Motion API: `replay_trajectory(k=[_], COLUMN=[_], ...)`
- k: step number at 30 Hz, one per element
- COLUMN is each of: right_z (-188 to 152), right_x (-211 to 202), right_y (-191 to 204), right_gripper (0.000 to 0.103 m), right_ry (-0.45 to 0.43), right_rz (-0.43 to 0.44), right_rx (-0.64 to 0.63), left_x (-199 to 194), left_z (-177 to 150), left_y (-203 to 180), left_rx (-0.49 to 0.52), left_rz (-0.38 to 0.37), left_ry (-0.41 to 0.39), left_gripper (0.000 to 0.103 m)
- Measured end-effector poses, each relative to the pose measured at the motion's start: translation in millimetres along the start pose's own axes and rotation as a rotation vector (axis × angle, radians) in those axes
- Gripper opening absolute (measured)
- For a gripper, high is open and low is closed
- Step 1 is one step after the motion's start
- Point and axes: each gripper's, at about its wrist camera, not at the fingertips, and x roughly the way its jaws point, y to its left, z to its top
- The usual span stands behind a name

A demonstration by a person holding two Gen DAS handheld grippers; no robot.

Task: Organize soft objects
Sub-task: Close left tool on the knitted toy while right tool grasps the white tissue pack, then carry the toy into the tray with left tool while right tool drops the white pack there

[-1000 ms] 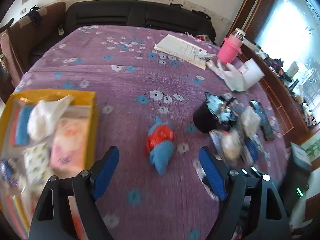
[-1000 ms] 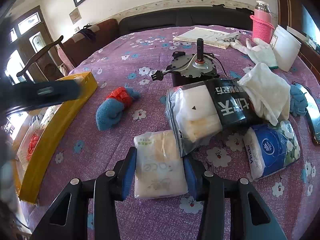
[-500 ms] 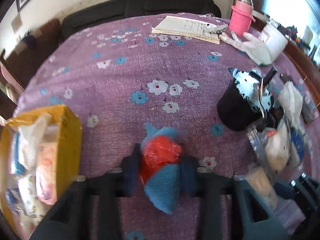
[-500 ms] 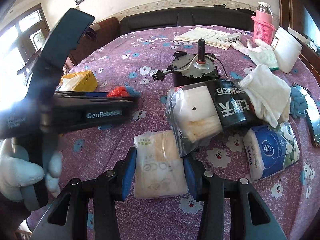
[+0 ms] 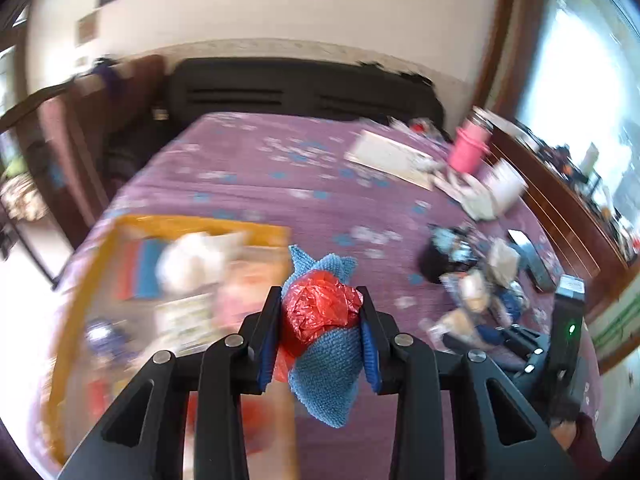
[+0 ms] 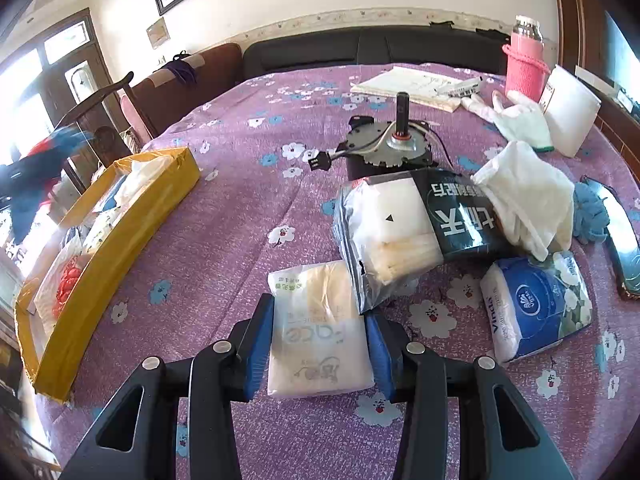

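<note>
My left gripper (image 5: 318,298) is shut on a blue knit cloth wrapped around crumpled red plastic (image 5: 328,372). It holds this bundle in the air over the right edge of the yellow box (image 5: 192,224), which contains several soft packs. In the right wrist view the same bundle (image 6: 60,140) is a blur at the far left, above the yellow box (image 6: 120,240). My right gripper (image 6: 318,312) rests low on the purple flowered tablecloth. Its jaws are closing on a white tissue pack (image 6: 316,340), and both blue pads touch the pack's sides.
Behind the tissue pack lie a black-and-white wipes pack (image 6: 408,232), a blue tissue pack (image 6: 536,304), a white cloth (image 6: 528,196) and a small motor (image 6: 390,152). Farther back are a notebook (image 6: 416,82), a pink bottle (image 6: 524,64) and a white bag (image 6: 570,112).
My left gripper closed on the blue-and-red bundle, lifted it off the table and swung it left over the yellow box. My right gripper stayed around the tissue pack.
</note>
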Motion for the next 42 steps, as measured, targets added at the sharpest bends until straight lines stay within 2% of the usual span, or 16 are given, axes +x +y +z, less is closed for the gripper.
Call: replay_trajectory(k=[3, 6, 9, 15, 17, 20, 22, 24, 29, 35, 41, 42], right_z=[-0.6, -2.5, -6.1, -0.1, 3.3, 5.5, 6.8, 7.8, 6.5, -0.5, -13.2, -14.8], right_x=[-1.7, -3.2, -15.1, -54.7, -60.5, -59.9, -55.6, -51.1, -40.2, -23.3, -9.2, -8.7], right_y=[1.6, 8.6, 19.9, 76.2, 99.0, 128.8, 140.9, 153.3, 193.5, 244.3, 276.7, 278.4], right_gripper=[0.047, 0.047, 0.047, 0.047, 0.047, 0.047, 0.048, 0.048, 0.048, 0.048, 0.049, 0.052], right_ry=[-0.009, 0.005, 0.012, -0.018, -0.026, -0.024, -0.007, 0.013, 0.056, 0.104, 0.112, 0.106], right_rz=[-0.003, 0.006, 0.050, 0.125, 0.131, 0.142, 0.178, 0.223, 0.326, 0.385, 0.367, 0.364], right_rx=[-0.009, -0.020, -0.018, -0.120, -0.175, -0.231, -0.234, -0.227, -0.258, -0.333, -0.419, -0.425], left_x=[-27.0, -40.4, -39.0, -16.3, -6.6, 7.8, 2.5, -6.0, -32.8, -62.5, -71.9, -71.9], left_z=[-13.8, -29.8, -45.1, -68.5, -73.9, -84.0, -87.2, -89.5, -89.7, -97.3, -106.4, -107.4], left_y=[47.9, 91.4, 128.1, 168.2, 171.9, 178.0, 173.4, 173.3, 174.5, 172.4, 173.0, 172.8], left_rx=[-0.075, -0.144, -0.194, -0.254, -0.251, -0.262, -0.240, -0.252, -0.286, -0.315, -0.346, -0.350], left_rz=[0.087, 0.166, 0.211, 0.254, 0.265, 0.253, 0.231, 0.203, 0.145, 0.110, 0.084, 0.077], left_ry=[-0.024, -0.009, 0.030, 0.098, 0.120, 0.167, 0.141, 0.115, 0.038, -0.044, -0.064, -0.065], left_gripper=[0.034, 0.034, 0.034, 0.034, 0.038, 0.049, 0.055, 0.066, 0.069, 0.073, 0.074, 0.074])
